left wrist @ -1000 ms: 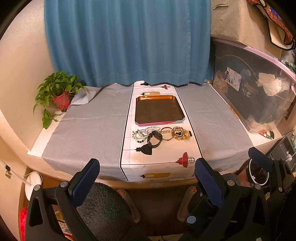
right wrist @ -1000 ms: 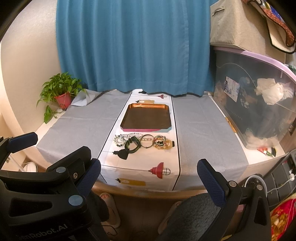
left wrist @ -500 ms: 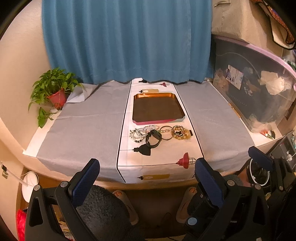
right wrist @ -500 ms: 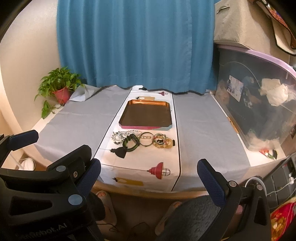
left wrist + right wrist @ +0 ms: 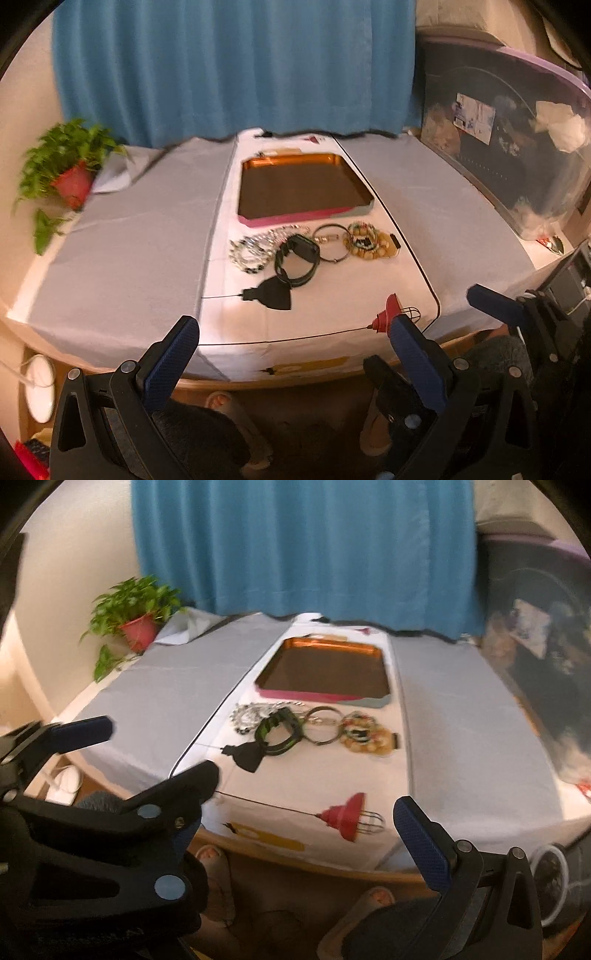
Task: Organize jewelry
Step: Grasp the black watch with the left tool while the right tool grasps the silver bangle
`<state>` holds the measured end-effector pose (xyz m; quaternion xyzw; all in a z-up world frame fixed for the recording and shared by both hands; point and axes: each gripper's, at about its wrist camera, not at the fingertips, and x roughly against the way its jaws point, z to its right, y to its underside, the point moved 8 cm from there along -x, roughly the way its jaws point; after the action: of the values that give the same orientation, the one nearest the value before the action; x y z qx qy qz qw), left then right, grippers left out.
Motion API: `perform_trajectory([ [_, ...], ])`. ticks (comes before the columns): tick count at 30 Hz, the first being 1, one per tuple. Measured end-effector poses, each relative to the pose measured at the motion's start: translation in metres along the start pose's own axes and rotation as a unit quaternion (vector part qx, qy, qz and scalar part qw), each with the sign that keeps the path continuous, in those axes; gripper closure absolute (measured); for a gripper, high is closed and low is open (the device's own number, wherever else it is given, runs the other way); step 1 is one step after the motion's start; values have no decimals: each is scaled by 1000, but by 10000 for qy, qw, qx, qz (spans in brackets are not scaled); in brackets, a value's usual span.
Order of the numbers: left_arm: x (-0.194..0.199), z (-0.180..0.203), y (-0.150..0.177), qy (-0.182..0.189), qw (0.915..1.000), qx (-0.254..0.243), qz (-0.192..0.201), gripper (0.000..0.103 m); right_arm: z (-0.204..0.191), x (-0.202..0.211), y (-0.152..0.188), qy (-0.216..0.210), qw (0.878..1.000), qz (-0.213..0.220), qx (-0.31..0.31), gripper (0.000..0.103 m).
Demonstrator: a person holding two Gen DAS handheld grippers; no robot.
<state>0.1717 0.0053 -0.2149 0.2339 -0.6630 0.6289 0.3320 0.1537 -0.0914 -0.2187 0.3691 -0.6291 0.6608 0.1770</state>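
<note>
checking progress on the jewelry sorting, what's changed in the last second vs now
Both grippers have moved forward toward the table: the left gripper and right gripper now sit near its front edge, both open and empty. Nothing was grasped or released. The tray holds nothing, and the jewelry pile lies untouched in front of it.

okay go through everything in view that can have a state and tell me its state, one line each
Left tongs: open, holding nothing.
Right tongs: open, holding nothing.
Tray: empty, flat on the runner.
Black band: outside the tray, on the runner.
Beaded bracelets: piled beside the thin ring.
Silver chain: loose heap, left of the band.
</note>
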Motion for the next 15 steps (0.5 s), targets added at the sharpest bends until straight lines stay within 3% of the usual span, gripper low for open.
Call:
perform_trajectory([
  [4,-31,-12,0,487,9983,231,241,1,9,-29,-3,-132,9996,154,208,0],
  [8,-63,-25,-11,324,9987,-26,387,1,29,-57,-10,92,9988,176,453,0],
  [13,-99,-18,-26,1210,9915,-267,397,2,46,-85,-29,-84,9936,715,868,0],
  [15,-115,-11,-27,1382,9890,-431,292,13,45,-100,-31,-193,9908,800,1072,0],
])
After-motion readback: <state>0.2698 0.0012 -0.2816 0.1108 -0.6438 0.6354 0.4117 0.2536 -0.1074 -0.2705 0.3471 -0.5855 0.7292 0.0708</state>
